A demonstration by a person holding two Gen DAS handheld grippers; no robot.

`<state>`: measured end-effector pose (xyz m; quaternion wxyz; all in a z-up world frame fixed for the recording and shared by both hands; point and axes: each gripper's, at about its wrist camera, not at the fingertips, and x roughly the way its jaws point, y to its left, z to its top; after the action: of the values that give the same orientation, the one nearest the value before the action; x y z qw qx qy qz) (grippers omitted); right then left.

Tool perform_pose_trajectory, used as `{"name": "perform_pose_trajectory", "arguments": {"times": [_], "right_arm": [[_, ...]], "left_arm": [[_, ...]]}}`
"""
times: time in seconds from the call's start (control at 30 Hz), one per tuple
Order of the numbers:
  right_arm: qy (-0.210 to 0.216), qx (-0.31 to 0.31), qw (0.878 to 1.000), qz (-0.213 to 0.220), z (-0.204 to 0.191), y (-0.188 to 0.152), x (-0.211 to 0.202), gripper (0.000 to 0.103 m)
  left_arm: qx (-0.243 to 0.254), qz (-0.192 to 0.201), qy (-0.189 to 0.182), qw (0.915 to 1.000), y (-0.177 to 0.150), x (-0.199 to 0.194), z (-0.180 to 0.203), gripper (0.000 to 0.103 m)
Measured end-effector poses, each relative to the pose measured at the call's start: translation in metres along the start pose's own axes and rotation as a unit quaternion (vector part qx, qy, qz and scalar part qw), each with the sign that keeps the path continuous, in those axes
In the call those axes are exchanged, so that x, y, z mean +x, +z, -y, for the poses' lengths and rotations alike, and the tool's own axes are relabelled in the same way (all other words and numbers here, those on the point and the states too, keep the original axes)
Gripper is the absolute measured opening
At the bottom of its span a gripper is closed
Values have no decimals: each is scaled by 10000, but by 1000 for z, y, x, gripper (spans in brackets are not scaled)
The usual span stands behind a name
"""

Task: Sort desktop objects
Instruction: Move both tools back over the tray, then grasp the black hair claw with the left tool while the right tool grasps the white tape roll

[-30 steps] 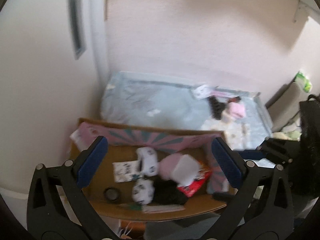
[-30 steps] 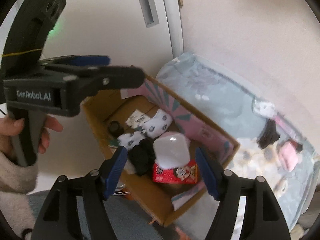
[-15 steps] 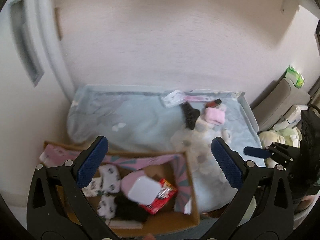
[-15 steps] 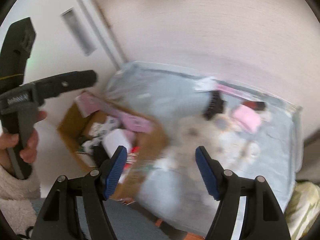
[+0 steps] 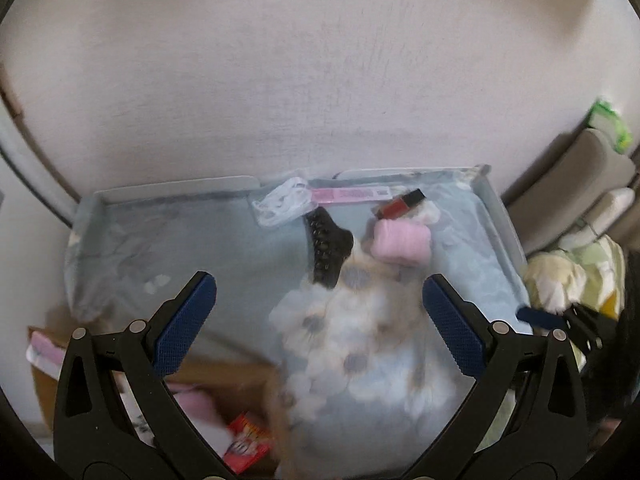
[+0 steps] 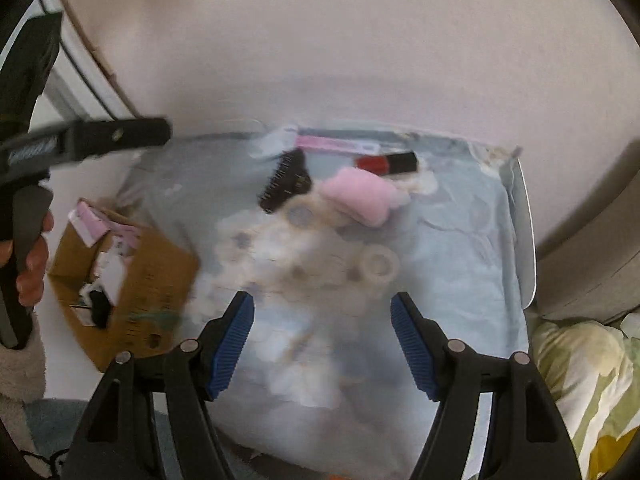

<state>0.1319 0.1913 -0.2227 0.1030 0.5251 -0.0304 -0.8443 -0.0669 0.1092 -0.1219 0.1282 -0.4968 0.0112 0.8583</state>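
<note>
On the blue cloth-covered table (image 5: 208, 248) lie a black hair claw (image 5: 328, 248) (image 6: 285, 185), a pink rolled cloth (image 5: 400, 242) (image 6: 358, 196), a red lip tint tube (image 5: 398, 205) (image 6: 386, 163), a pink flat package (image 5: 350, 193) (image 6: 336, 143), a white cable bag (image 5: 282, 202) and a clear tape roll (image 6: 378, 266). My left gripper (image 5: 319, 320) is open and empty above the table's near half. My right gripper (image 6: 322, 344) is open and empty near the front edge.
A cardboard box (image 6: 148, 264) (image 5: 240, 380) holding sorted items stands at the table's left front. A wall runs behind the table. A grey cushioned seat (image 5: 580, 172) and a pale green bundle (image 6: 588, 380) are on the right. The left gripper's body (image 6: 80, 142) reaches in from the left.
Both grippers have swung right from above the cardboard box to over the table. The box has slid toward the lower left of both views. Both stay open and empty.
</note>
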Motion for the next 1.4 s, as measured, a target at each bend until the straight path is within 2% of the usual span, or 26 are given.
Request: {"name": "perform_pose_trajectory", "arguments": {"times": [0.2,0.4,0.8,0.87,0.97,1.03,1.1,1.17,1.27,1.3,1.33,1.4], "right_arm": [[-113,-120,9999,-48,23,-7,42,67],[93,-141,9998,51,38,-9,77,67],[32,-274,9992,272,43,-5,98,66],[30,-284,9992,267,42,-4,101,62],[22,-328,9991,273,41,-1,104,57],[-28,-378,9989,281,40,-1,106,55],[-100,-444,9984,322,38,-1,106,50],[-230,-509,9978,355,36,-2,105,40],[-283,-520,9975,388,36,-3,104,40],[-286,-521,9974,405,36,-4,103,40],[-290,-527,9973,414,36,-5,102,40],[-299,-509,9973,438,37,-7,100,40]], "left_arm": [[81,-240,475,9986,12,83,26,103],[-179,-407,670,9968,10,142,19,103],[-291,-314,726,9964,3,171,16,102],[-279,-288,730,9965,3,173,16,100],[-248,-310,685,9969,3,178,16,93],[-238,-361,644,9970,2,181,16,82],[-242,-425,598,9970,-1,185,16,76],[-242,-437,585,9970,-4,187,16,73],[-211,-364,608,9973,-6,185,18,66],[-210,-322,606,9974,-6,183,18,55],[-209,-288,613,9975,-6,182,18,48],[-263,-282,546,9978,-6,182,16,47]]}}
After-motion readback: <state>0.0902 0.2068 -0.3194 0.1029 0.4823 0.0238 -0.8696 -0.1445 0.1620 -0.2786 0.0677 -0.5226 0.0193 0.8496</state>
